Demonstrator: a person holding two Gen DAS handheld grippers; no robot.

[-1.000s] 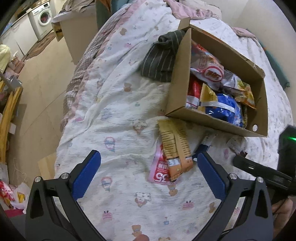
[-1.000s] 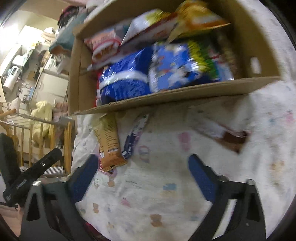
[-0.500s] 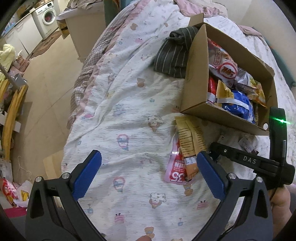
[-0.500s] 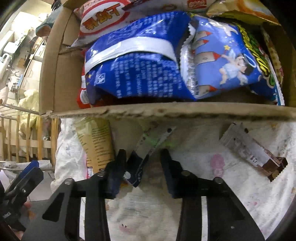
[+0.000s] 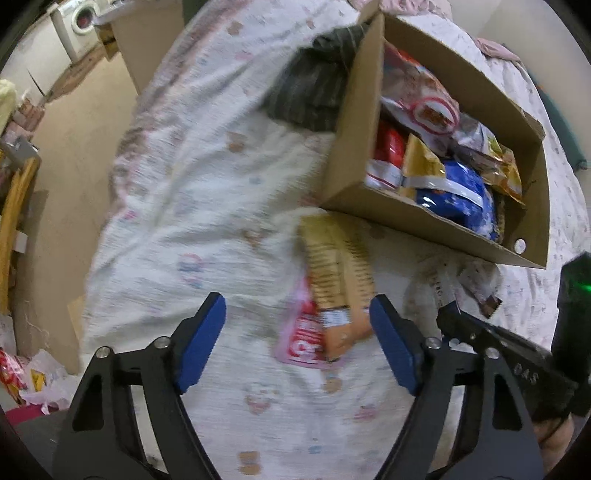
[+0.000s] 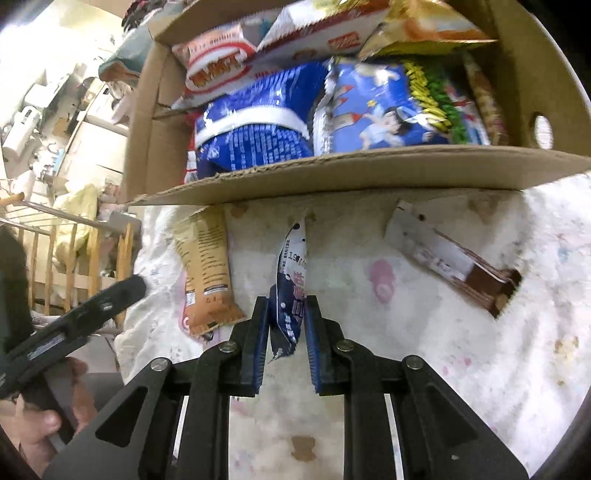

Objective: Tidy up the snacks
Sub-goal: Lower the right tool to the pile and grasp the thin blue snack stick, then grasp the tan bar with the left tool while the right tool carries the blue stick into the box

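Note:
A cardboard box (image 5: 354, 147) (image 6: 332, 177) full of snack bags lies on the bed. My right gripper (image 6: 284, 314) is shut on a thin blue and white snack packet (image 6: 291, 280), held just in front of the box's near wall. My left gripper (image 5: 297, 325) is open above a tan snack bar (image 5: 338, 273) (image 6: 205, 273) that lies on a pink packet (image 5: 301, 339). A brown and white bar (image 6: 450, 262) (image 5: 476, 284) lies to the right on the sheet. The right gripper's body (image 5: 506, 362) shows at the lower right of the left wrist view.
A striped dark garment (image 5: 314, 88) lies against the box's far left side. The bed's left edge drops to a tan floor (image 5: 74, 155) with a washing machine (image 5: 79, 29) beyond. A wooden rack (image 6: 66, 258) stands beside the bed.
My right gripper closed on the blue and white packet and lifted it slightly. My left gripper moved closer toward the tan bar and narrowed its opening.

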